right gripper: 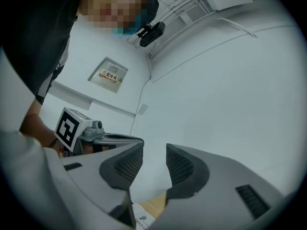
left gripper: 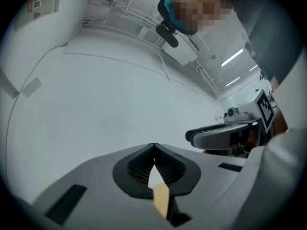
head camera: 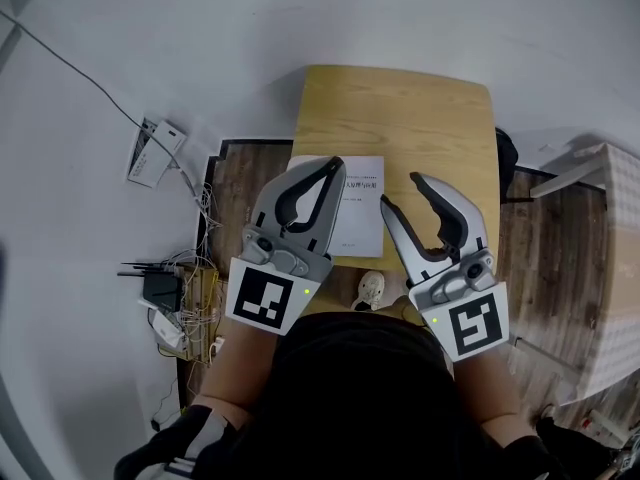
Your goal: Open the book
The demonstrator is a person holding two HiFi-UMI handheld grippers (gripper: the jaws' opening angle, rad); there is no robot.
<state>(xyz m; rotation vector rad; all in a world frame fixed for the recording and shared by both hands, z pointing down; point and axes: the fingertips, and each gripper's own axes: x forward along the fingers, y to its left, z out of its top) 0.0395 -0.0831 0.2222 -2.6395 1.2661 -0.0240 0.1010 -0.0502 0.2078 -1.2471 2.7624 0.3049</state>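
Book (head camera: 358, 206) closed, flat at counter's (head camera: 400, 108) near edge. Left gripper (head camera: 335, 165) over its 9 o'clock edge, jaws together, empty. Right gripper (head camera: 400, 190) at 3 o'clock, jaws parted, empty, probably readied to lift the cover.

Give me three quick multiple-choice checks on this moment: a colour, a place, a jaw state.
1. The table top is: A) light wood B) black C) red
2. The book lies: A) on the floor B) on the table's near part C) between the right jaws
3. Of the left gripper and right gripper, open is: A) left only B) right only C) both

Answers:
1 A, the head view shows pale wood.
2 B, its white cover lies flat on the table, under both grippers.
3 B, the right gripper view shows a gap between the jaws, while the left gripper view shows the tips touching.
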